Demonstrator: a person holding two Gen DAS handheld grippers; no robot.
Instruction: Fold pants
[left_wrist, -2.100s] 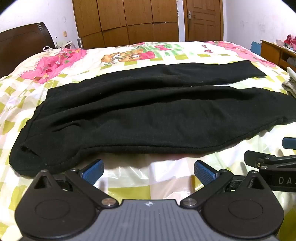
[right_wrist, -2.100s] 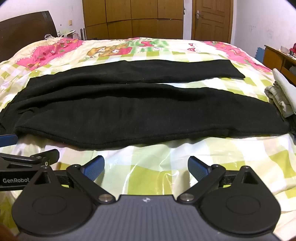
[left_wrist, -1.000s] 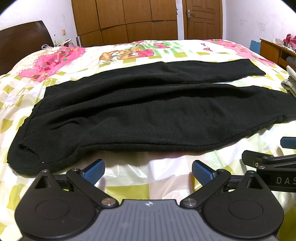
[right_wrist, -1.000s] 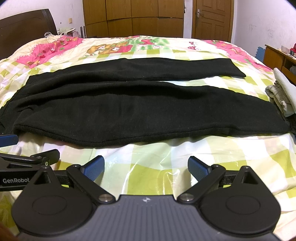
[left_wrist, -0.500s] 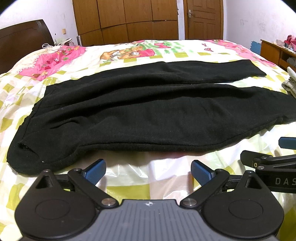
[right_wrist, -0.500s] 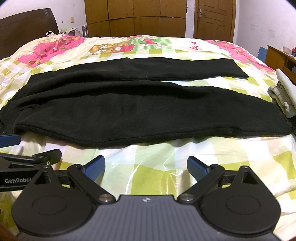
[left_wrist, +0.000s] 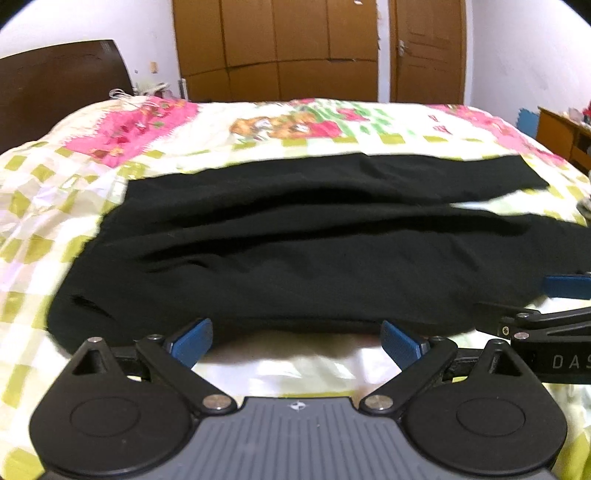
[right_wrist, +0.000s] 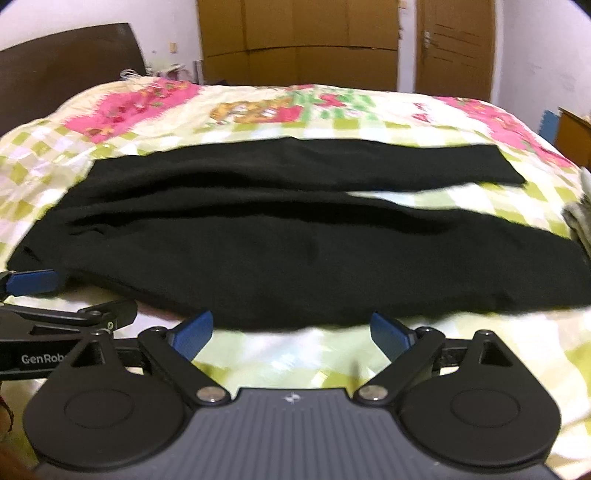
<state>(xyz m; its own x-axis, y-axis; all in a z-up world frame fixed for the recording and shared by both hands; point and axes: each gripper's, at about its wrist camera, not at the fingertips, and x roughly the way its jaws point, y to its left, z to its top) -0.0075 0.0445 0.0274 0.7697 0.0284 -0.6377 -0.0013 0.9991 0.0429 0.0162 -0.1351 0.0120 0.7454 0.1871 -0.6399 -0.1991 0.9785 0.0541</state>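
Black pants (left_wrist: 314, 254) lie flat across the bed, waistband at the left, both legs running right; the far leg ends at a cuff (left_wrist: 517, 177). In the right wrist view the same pants (right_wrist: 295, 258) fill the middle. My left gripper (left_wrist: 295, 341) is open, its blue pads just short of the pants' near hem, close to the waist end. My right gripper (right_wrist: 291, 334) is open as well, at the near hem further along the leg. Each gripper shows from the side in the other's view: the right gripper (left_wrist: 554, 295), the left gripper (right_wrist: 33, 288).
The bed (left_wrist: 55, 199) has a green-checked, pink-flowered cover. A dark headboard (left_wrist: 62, 85) stands at the left, wooden wardrobes (left_wrist: 277, 48) and a door (left_wrist: 428, 51) behind. Folded pale cloth (right_wrist: 580, 218) lies at the right edge, a wooden cabinet (left_wrist: 561, 133) beyond it.
Both grippers have moved forward and down toward the pants' near hem, which now lies right at the fingertips. The jaws stay open. The pants have not moved.
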